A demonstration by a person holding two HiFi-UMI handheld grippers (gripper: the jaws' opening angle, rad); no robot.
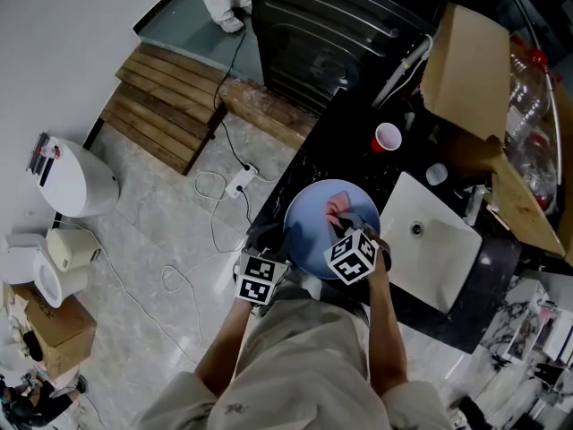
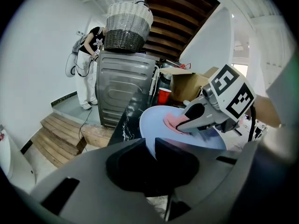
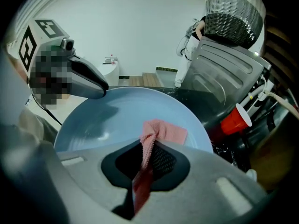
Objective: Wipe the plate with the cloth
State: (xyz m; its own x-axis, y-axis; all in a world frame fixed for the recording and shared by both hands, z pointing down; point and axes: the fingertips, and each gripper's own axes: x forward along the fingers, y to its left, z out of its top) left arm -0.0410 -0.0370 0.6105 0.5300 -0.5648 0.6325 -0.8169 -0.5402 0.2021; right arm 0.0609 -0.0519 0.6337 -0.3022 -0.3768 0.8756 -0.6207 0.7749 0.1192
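Well, from the head view you have the blue plate over the near edge of the dark counter, just left of the white sink. Your left gripper is at the plate's near-left rim and your right gripper reaches over its middle, where the pink cloth lies. A red cup stands farther back, well apart from the work. I cannot tell from here whether the plate's far edge rests on the counter.

In the left gripper view, your jaws stand narrow with the plate's rim running between them, pinched at the edge. That grip at the rim looks chosen to steady the dish and leave its whole face free for the other hand. The right gripper shows across the plate, its tips down on the cloth.

In the right gripper view, your jaws are closed on a bunched fold of the cloth, which runs up between them and spreads out flat on the plate just ahead. Holding it by a fold lets the loose part drag across the surface. The tip of the left gripper sits on the far-left rim, opposite your wiping side, so by my reckoning the wipe is under way.
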